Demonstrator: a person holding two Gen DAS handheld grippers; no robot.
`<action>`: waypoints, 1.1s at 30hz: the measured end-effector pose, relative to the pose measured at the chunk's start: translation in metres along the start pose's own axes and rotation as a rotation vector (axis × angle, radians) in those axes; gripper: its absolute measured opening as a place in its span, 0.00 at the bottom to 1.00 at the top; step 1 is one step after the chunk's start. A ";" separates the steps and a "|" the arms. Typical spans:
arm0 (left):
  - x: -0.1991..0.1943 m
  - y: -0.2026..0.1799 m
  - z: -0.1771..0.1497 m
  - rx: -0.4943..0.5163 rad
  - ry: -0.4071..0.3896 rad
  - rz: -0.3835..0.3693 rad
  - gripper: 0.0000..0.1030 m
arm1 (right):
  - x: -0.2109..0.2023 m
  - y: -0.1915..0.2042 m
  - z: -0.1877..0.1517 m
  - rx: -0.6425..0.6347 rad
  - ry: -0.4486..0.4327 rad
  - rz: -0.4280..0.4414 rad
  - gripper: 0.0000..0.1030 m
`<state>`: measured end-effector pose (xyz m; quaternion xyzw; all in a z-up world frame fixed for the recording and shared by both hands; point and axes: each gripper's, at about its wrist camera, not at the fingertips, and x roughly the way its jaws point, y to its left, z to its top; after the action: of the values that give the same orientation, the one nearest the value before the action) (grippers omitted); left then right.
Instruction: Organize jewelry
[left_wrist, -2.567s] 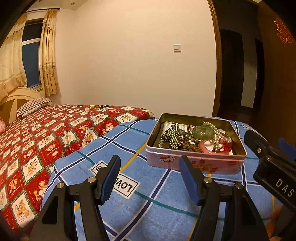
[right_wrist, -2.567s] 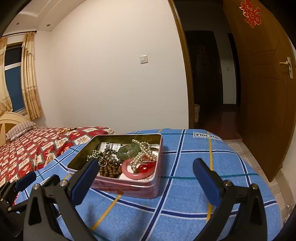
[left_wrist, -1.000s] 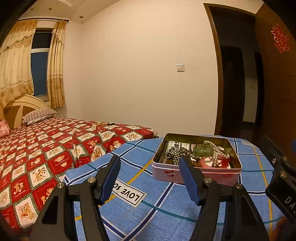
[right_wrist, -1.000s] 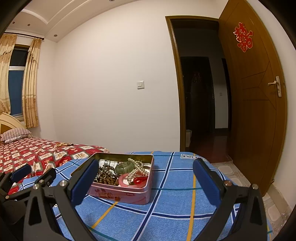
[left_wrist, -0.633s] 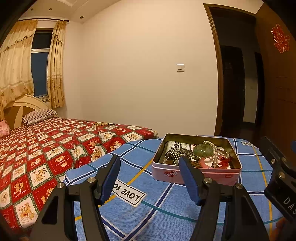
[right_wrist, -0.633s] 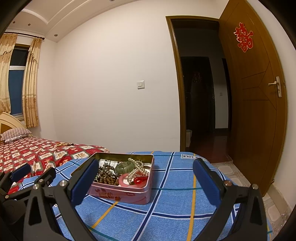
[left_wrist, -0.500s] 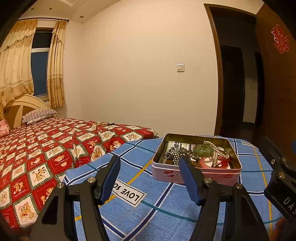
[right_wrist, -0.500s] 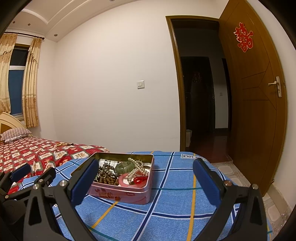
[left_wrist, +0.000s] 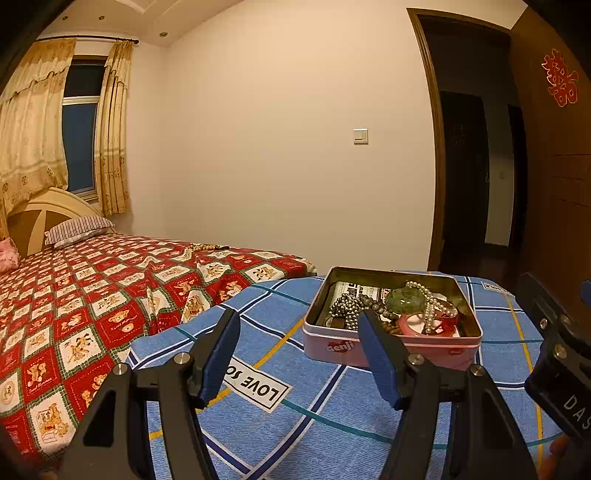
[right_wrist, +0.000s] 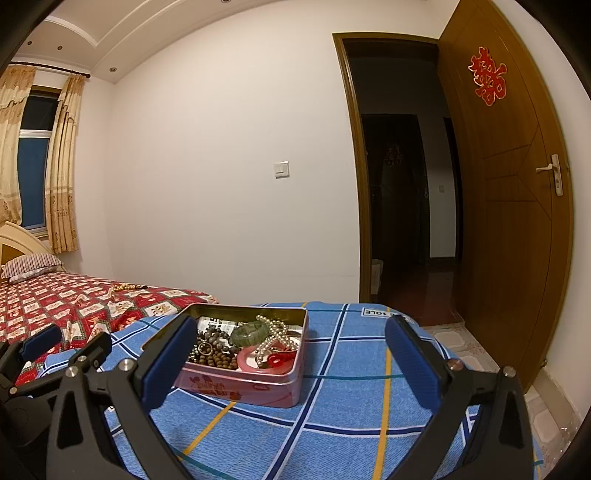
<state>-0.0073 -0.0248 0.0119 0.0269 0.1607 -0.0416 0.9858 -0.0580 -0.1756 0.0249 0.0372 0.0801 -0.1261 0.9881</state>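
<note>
An open pink tin stands on a blue checked cloth. It holds bead strings, a green bangle, a pearl string and a pink bangle. My left gripper is open and empty, near side of the tin and to its left. My right gripper is open and empty, near side of the tin. The right gripper's body shows at the right edge of the left wrist view.
A bed with a red patterned cover lies to the left, with a bead string on its far edge. A wooden door stands open at the right. A white wall is behind.
Both grippers have pulled back and risen from the tin since the earliest frames, so it looks smaller and farther. In the last second nothing has visibly moved.
</note>
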 end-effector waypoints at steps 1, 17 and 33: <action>0.000 0.000 0.000 0.000 -0.001 0.000 0.64 | 0.000 0.000 0.000 0.000 0.000 -0.001 1.00; 0.007 0.005 -0.001 -0.053 0.042 -0.007 0.65 | 0.000 0.000 0.000 -0.001 0.000 0.000 1.00; 0.009 0.006 -0.003 -0.061 0.053 0.000 0.65 | 0.001 0.001 0.001 -0.005 0.008 0.006 1.00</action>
<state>0.0009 -0.0190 0.0068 -0.0018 0.1877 -0.0358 0.9816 -0.0567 -0.1754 0.0254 0.0353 0.0842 -0.1225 0.9883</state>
